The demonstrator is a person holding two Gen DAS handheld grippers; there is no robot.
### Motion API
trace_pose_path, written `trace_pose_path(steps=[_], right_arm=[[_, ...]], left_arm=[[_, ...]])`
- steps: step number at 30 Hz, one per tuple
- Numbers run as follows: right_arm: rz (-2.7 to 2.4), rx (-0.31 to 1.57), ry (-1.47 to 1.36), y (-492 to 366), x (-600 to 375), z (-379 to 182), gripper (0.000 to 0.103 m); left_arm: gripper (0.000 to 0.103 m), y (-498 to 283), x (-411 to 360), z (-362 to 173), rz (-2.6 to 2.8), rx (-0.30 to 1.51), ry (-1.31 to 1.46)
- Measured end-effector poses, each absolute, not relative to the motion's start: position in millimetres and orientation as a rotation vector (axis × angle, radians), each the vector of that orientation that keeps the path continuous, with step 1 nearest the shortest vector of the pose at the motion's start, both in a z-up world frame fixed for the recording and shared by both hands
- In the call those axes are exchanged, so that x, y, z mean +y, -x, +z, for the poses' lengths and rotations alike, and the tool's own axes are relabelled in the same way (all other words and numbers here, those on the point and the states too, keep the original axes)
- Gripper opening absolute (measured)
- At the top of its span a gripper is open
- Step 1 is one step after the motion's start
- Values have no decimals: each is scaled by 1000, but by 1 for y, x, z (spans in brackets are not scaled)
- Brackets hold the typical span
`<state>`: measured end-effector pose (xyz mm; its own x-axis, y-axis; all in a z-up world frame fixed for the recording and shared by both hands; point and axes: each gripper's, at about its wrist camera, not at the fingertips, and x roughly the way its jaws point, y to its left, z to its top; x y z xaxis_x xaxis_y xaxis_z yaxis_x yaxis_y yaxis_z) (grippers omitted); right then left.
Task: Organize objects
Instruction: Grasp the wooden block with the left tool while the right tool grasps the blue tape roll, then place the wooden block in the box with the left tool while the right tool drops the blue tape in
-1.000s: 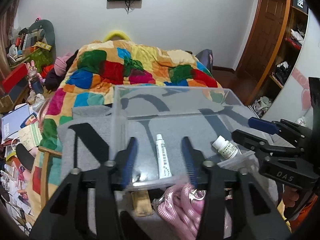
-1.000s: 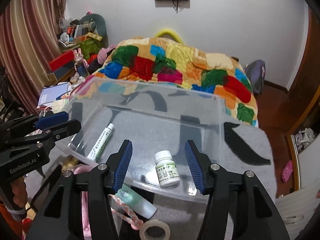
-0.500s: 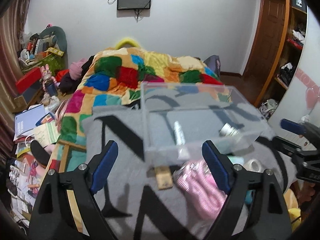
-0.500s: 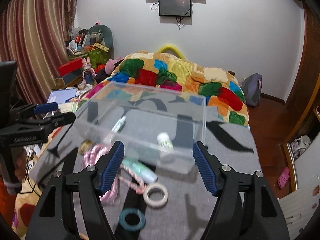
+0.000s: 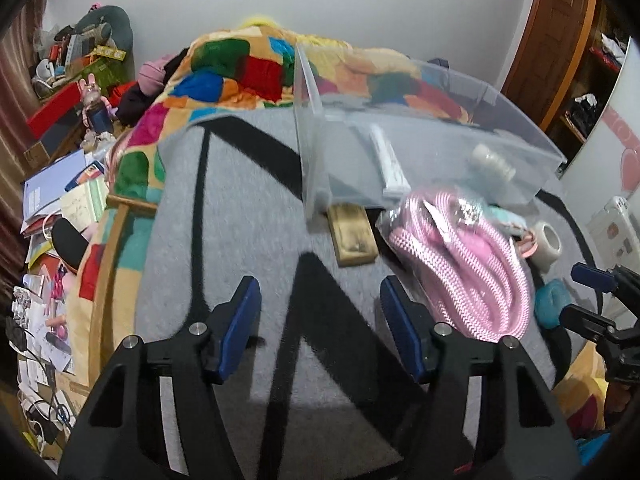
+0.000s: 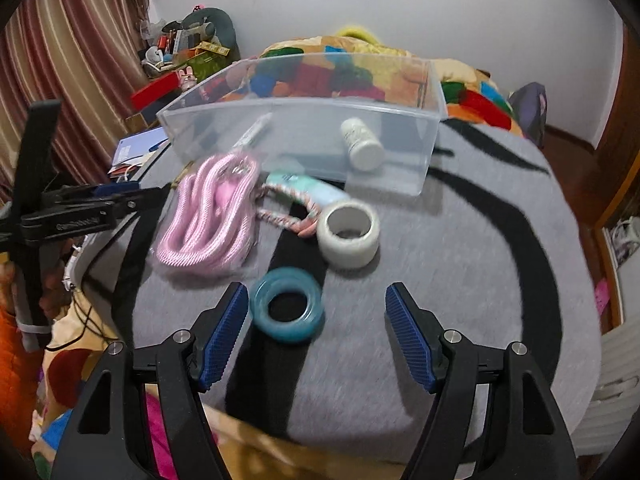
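While both hand-held grippers gape empty, left hand-held gripper point(image 5: 320, 332) and right hand-held gripper point(image 6: 316, 332) low in frame, clear bin point(image 6: 416, 184) upper centre holds only bottle point(image 6: 362, 144) and tube point(image 6: 254, 132). Left outside, below bin: pink rope point(image 6: 208, 220), tape roll point(image 6: 348, 236), teal ring point(image 6: 288, 312), wooden block point(image 5: 354, 236).

**Black two-finger grippers with blue ribbed pads**

The left gripper point(image 5: 320, 328) has matte black, angular fingers with triangular cut-outs in their frames. Each finger carries a blue pad point(image 5: 239, 326) with fine ridges, and round silver screws point(image 5: 197, 328) sit at the joints. The right gripper point(image 6: 316, 334) is built alike: black struts, blue ribbed pads point(image 6: 224, 336), silver screw heads point(image 6: 453, 336). Seen side-on from the right wrist camera, the left gripper's black body bears pale lettering, too blurred to read. Below it a bit of the person's hand point(image 6: 50, 280) shows bare skin.
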<state>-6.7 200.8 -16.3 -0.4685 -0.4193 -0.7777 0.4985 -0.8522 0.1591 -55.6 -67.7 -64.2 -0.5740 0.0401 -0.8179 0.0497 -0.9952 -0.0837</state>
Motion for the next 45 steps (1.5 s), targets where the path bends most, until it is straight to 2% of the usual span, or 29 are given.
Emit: trace_pose_path(steps=[3,5,7,9,10,12,14,15,24,37,45], right_arm=[[-2303,136,-1194,5,199,-21,68],[-2302,156,-1210,3,195,-24,63],[-2284,163,-1231,4,191,-28,54],[-2289,185,-1231,1,188,-30,51],[-2292,195,-1224,0,187,-30,46],[-2284,198,-1215,-2,186,-29,38],[-2287,205,-1211,-2,186,-29,36],[-2289,202,-1208,-2,186,-28,36],[-2353,147,-1157,6,196,-6,36],[-2484,97,-943,47,190,56,36],[-2501,54,-885,88,172,84,36]], left_arm=[[62,62,-62,-67,-2774,132,-1449],[61,69,-57,-67,-2781,124,-1441],[57,77,-54,-68,-2773,114,-1432],[53,81,-52,-70,-2763,104,-1424],[51,83,-51,-71,-2759,102,-1409],[44,83,-51,-71,-2758,109,-1390],[26,83,-52,-71,-2770,153,-1390],[23,83,-53,-70,-2774,163,-1389],[23,63,-52,-59,-2810,140,-1347],[23,56,-51,19,-2960,154,-1080],[23,81,-44,41,-2986,94,-1057]])
